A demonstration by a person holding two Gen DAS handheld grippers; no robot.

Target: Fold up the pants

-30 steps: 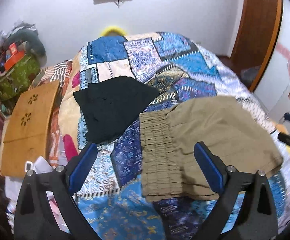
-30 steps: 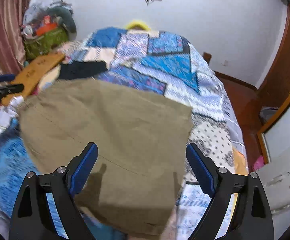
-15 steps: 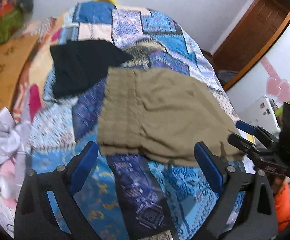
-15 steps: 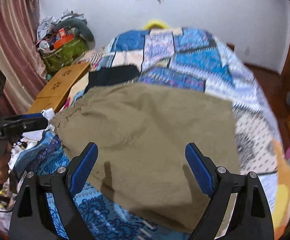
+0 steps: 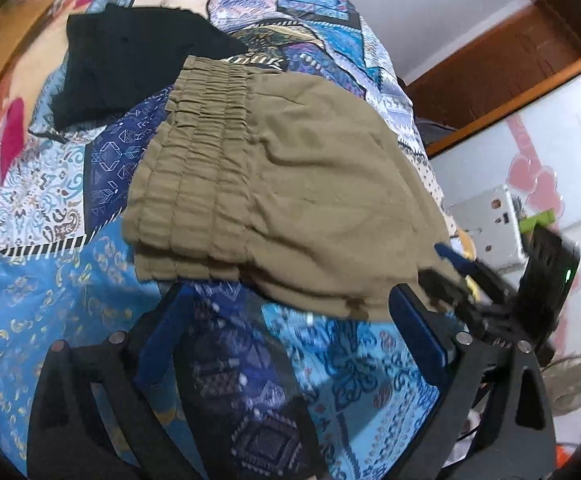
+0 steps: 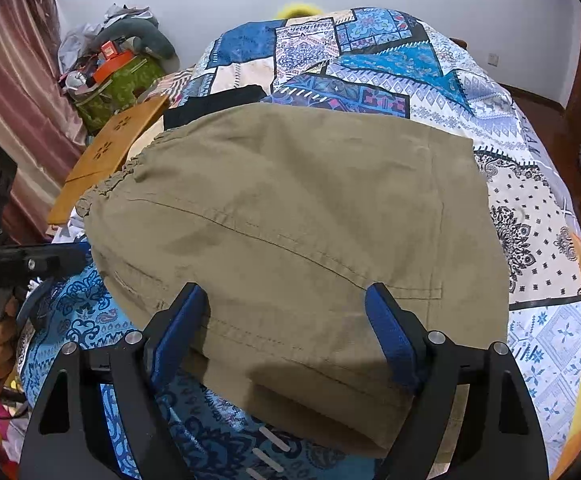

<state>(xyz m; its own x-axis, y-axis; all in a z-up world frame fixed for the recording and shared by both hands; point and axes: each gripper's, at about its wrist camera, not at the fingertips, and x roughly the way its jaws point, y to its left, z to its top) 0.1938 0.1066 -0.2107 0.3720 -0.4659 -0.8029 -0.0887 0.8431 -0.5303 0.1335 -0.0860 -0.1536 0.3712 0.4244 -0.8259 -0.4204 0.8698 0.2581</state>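
Khaki pants (image 5: 290, 184) lie folded in layers on the patchwork bedspread (image 5: 70, 312), their gathered elastic waistband (image 5: 198, 160) toward the left. In the right wrist view the pants (image 6: 290, 216) fill the middle. My left gripper (image 5: 290, 320) is open and empty, just short of the pants' near edge. My right gripper (image 6: 286, 316) is open, its blue pads over the near hem of the pants, holding nothing. The right gripper also shows in the left wrist view (image 5: 462, 276) at the pants' right corner, and the left gripper in the right wrist view (image 6: 42, 264) at far left.
A black garment (image 5: 130, 60) lies folded on the bed beyond the waistband. A wooden board (image 6: 110, 152) and a cluttered green bag (image 6: 118, 84) stand left of the bed. A brown door (image 5: 510, 52) and a white cabinet (image 5: 490, 224) are on the right.
Both grippers have moved closer and lower toward the pants' near edge. The left view has swung rightward, and the right gripper now sits at the pants' right corner.
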